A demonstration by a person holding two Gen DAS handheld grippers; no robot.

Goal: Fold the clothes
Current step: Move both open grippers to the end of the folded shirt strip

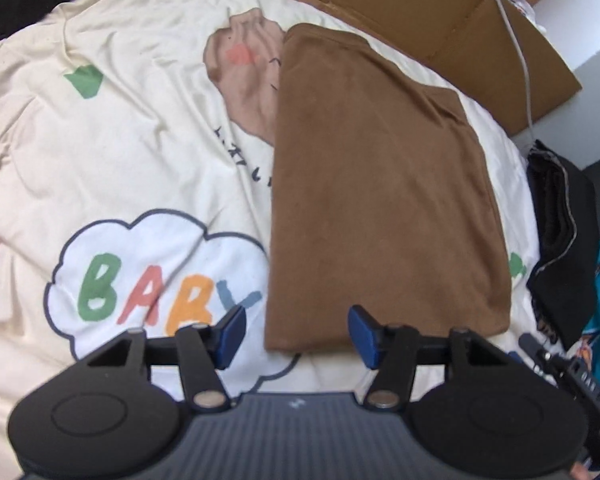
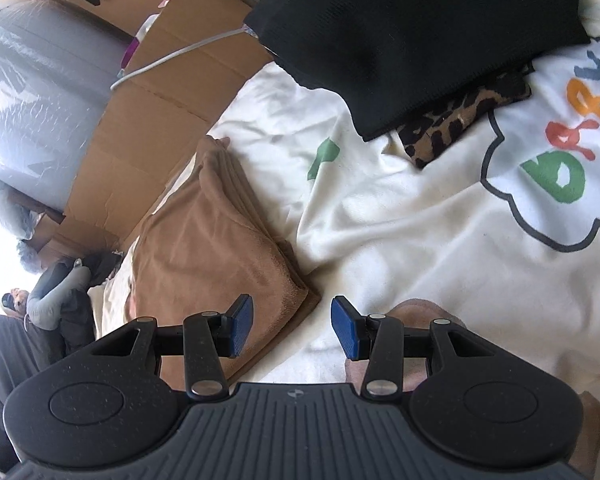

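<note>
Lying folded into a neat rectangle on the cream printed bedspread (image 1: 140, 152), the brown garment (image 1: 380, 200) at twelve o'clock of the left gripper (image 1: 296, 332) looks finished, both it and the right gripper (image 2: 292, 330) gaping empty, while the black garment (image 2: 412, 36) appears already stacked.

A cream bed cover (image 1: 148, 152) (printed "BABY") lies beside flattened cardboard (image 2: 156, 92) crossed by a white cable (image 2: 172, 56).

"BABY" in coloured letters on the cream bedcover (image 1: 140, 152)
</note>
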